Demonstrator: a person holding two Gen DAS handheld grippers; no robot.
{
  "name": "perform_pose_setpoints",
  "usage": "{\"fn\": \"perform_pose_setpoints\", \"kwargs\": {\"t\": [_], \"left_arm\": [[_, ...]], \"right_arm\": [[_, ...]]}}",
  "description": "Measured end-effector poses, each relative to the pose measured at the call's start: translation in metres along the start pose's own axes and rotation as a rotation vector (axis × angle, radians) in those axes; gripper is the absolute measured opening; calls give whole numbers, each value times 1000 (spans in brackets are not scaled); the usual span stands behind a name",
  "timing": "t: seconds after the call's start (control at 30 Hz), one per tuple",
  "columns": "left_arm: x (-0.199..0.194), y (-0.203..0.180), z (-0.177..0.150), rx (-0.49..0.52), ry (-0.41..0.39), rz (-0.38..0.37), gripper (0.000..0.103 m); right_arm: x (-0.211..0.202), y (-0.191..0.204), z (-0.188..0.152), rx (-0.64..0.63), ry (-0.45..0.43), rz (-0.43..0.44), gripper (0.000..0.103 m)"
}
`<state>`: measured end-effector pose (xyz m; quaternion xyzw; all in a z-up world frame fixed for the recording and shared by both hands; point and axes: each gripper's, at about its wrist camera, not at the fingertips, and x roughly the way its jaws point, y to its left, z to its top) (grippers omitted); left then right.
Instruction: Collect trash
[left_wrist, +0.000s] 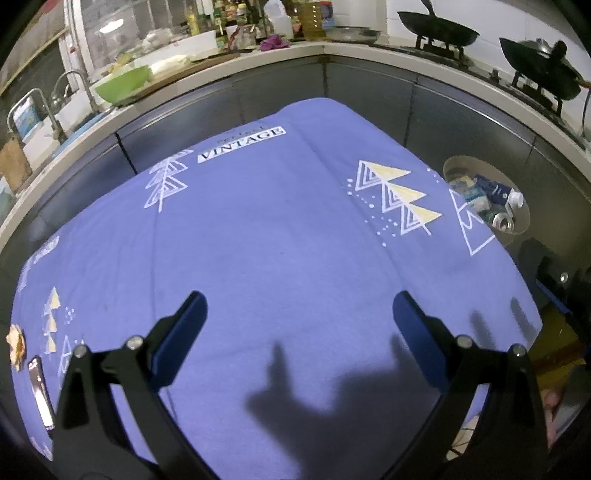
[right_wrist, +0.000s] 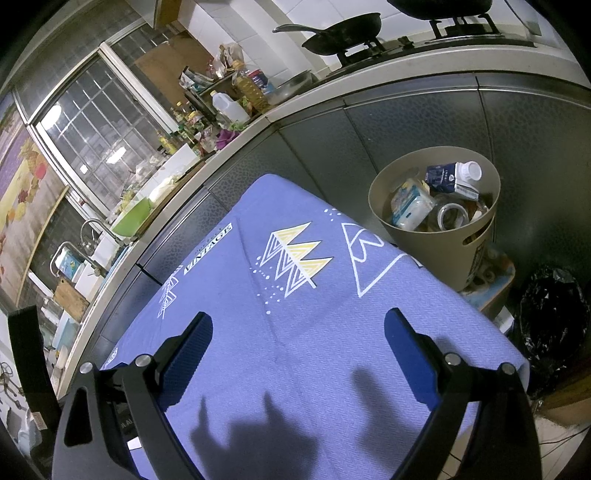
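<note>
A tan bin (right_wrist: 443, 254) stands beyond the table's far right corner, holding a blue carton (right_wrist: 448, 179), a white packet (right_wrist: 410, 206) and clear plastic. The left wrist view shows the same bin (left_wrist: 521, 218) at the right. My left gripper (left_wrist: 299, 310) hovers open over the purple tablecloth (left_wrist: 258, 240) with nothing between its fingers. My right gripper (right_wrist: 297, 330) is open too, empty, above the same cloth (right_wrist: 295, 350). A crumpled brown scrap (left_wrist: 16, 347) and a phone-like slab (left_wrist: 40, 391) lie at the cloth's left edge.
A kitchen counter (left_wrist: 221, 70) curves behind the table, with a green bowl (left_wrist: 123, 83), bottles, a sink tap and woks (left_wrist: 439, 31) on burners. Dark cabinet fronts (right_wrist: 406, 125) face the table. A black bag (right_wrist: 550, 328) sits on the floor to the right of the bin.
</note>
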<state>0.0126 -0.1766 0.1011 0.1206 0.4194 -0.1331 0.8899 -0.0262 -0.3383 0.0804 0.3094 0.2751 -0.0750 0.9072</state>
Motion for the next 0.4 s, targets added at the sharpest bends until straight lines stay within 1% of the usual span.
{"fn": "perform_pose_setpoints", "kwargs": {"t": [0.23,0.4], "left_arm": [[-6,-2,1,6,-21,-11,97],[-4,-2,1,9,-9,-16,97]], "right_arm": [[0,-2,-1,5,-3,-2,89],[0,-5,-3,7,-4,-2,89]]}}
